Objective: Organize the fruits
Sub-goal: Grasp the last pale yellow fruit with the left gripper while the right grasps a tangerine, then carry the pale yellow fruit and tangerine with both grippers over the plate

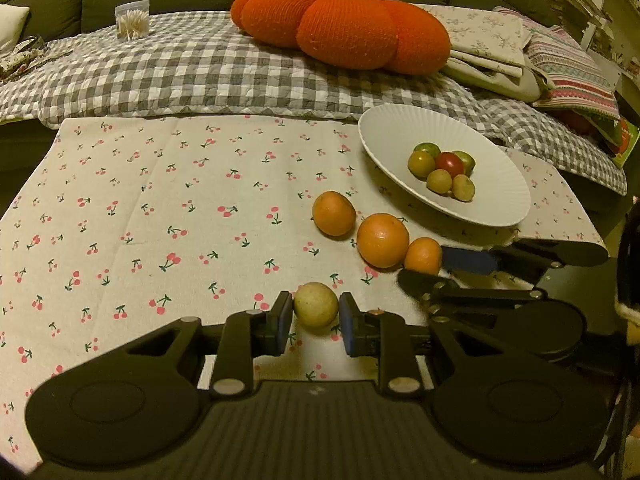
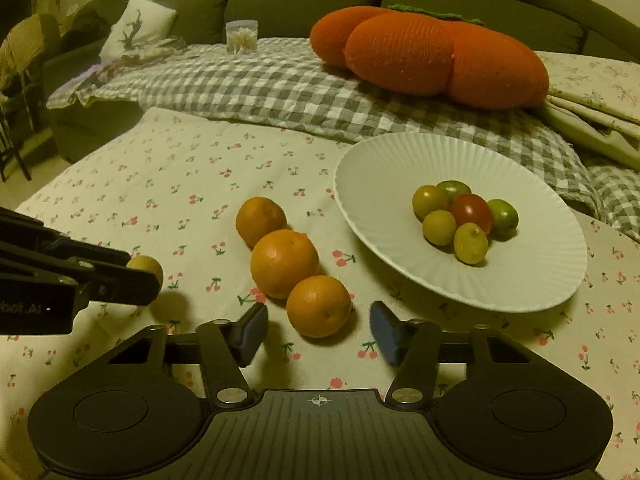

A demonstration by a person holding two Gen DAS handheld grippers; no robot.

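A small, round, dull yellow-green fruit sits on the cherry-print cloth, pinched between the left gripper pads, while the right gripper straddles the nearest orange with fingers wide.

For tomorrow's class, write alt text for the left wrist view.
The left gripper brackets a small yellowish fruit on a cherry-print cloth. Beyond lie three oranges and a white plate of small fruits.
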